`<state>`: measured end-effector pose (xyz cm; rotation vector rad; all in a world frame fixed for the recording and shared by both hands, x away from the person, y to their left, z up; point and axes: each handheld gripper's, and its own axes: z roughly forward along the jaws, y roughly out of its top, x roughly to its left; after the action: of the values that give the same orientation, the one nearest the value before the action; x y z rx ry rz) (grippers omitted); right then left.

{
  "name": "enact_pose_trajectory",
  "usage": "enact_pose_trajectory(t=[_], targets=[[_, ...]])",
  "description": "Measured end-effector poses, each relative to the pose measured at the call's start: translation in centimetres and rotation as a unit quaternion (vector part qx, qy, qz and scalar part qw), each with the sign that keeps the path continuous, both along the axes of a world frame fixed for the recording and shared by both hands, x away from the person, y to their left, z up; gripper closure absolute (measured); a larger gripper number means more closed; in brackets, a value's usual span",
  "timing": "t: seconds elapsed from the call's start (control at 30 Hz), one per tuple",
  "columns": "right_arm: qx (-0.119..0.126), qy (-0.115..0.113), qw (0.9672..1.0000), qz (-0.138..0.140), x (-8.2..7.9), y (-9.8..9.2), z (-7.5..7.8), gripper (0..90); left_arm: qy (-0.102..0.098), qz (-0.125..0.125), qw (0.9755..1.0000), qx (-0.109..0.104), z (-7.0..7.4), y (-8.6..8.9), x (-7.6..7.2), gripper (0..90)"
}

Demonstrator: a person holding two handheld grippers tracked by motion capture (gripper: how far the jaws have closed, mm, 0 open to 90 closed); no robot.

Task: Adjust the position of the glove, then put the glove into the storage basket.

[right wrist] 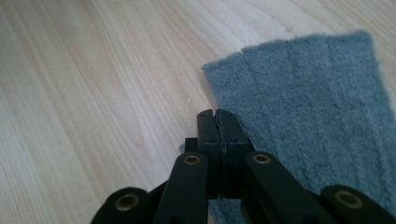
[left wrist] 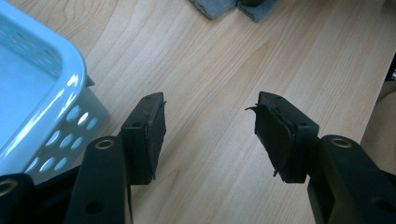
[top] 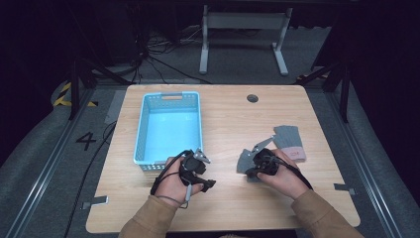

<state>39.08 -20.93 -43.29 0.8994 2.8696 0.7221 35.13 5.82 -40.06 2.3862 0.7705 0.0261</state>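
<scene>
Tan long sleeves cover both forearms; each black hand-held gripper has brass-ringed screw holes and a trailing black cable.

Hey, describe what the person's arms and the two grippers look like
Both forearms wear tan sleeves. The left gripper and right gripper are black, each topped by a grey three-cornered plate, with a dark cable trailing. Up close, the left gripper's jaws are blocky black bars with brass-ringed screw holes and worn black pads.
</scene>
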Motion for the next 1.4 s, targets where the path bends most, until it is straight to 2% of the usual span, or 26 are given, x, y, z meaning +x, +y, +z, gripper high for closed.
enact_pose_trajectory(t=[0.3,0.7,0.87,0.97,1.0,1.13,1.17,1.23,1.27,1.33,1.37,1.4], targets=[[-0.010,0.002,0.9998,0.014,-1.1,-0.1,0.1,90.0,0.000,-0.009,1.0000,0.001,0.0,-0.6,0.4,43.7],[-0.014,0.005,0.9993,0.035,-2.3,0.1,0.1,90.0,-0.003,-0.012,0.9999,-0.003,0.1,-1.0,0.7,43.8],[-0.012,0.004,0.9993,0.036,-2.5,0.2,0.2,90.0,-0.003,-0.015,0.9999,-0.005,0.2,-1.1,0.8,43.8],[0.000,-0.008,0.9995,0.031,-2.5,-0.1,0.6,89.3,-0.004,-0.014,0.9999,-0.006,0.2,-1.1,0.9,43.8],[0.011,-0.019,0.9996,0.020,-2.5,-0.5,1.0,87.1,-0.003,-0.012,0.9999,-0.007,0.3,-1.1,0.9,43.8],[0.033,-0.030,0.9990,0.003,-2.5,-1.2,1.6,84.7,-0.005,-0.013,0.9999,-0.009,0.4,-1.2,0.9,43.7],[0.050,-0.042,0.9978,-0.007,-2.5,-1.8,2.1,82.2,-0.005,-0.015,0.9998,-0.009,0.4,-1.3,0.9,43.7],[0.056,-0.046,0.9973,-0.011,-2.5,-2.0,2.3,81.5,-0.006,-0.016,0.9998,-0.007,0.4,-1.3,0.9,43.7],[0.072,-0.055,0.9956,-0.026,-2.4,-2.6,2.8,77.6,-0.005,-0.017,0.9998,-0.007,0.4,-1.4,0.9,43.7],[0.079,-0.055,0.9948,-0.033,-2.4,-2.8,3.0,75.9,-0.004,-0.016,0.9998,-0.009,0.4,-1.4,1.0,43.7],[0.085,-0.072,0.9927,-0.045,-2.2,-3.3,3.3,72.4,-0.005,-0.016,0.9998,-0.007,0.4,-1.4,1.0,43.6],[0.087,-0.075,0.9919,-0.054,-2.2,-3.6,3.4,72.1,-0.004,-0.016,0.9998,-0.007,0.4,-1.4,1.0,43.6]])
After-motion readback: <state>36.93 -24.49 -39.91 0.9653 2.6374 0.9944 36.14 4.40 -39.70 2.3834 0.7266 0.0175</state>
